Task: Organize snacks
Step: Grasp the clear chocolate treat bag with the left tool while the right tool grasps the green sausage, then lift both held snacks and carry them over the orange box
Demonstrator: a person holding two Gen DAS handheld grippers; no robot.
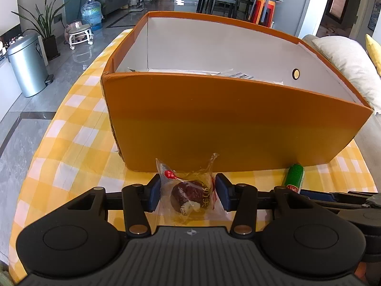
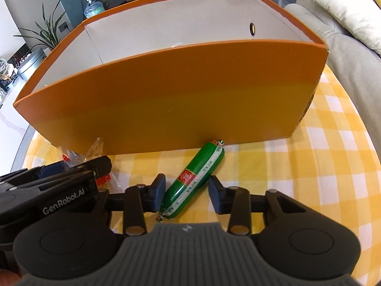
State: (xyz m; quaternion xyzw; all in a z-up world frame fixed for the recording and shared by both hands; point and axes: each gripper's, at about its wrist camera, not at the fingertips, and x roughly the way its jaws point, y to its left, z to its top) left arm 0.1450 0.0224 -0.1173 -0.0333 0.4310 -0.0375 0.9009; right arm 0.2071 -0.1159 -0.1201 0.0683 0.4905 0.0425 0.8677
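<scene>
I'm mid-pickup on the tabletop (image 1: 71, 143) before the orange box (image 1: 226, 124): left gripper (image 1: 188, 191) pinching the wrapped cake (image 1: 190, 194), right gripper (image 2: 187, 190) spread around the green sausage (image 2: 194, 178), needing closure before lifting both in.

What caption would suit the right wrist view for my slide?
Right gripper straddles a green sausage lying on the yellow checked cloth before the orange box.

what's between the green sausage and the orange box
Nothing: in the right wrist view the green sausage lies on the yellow checked cloth with its far tip right at the orange box wall.
</scene>
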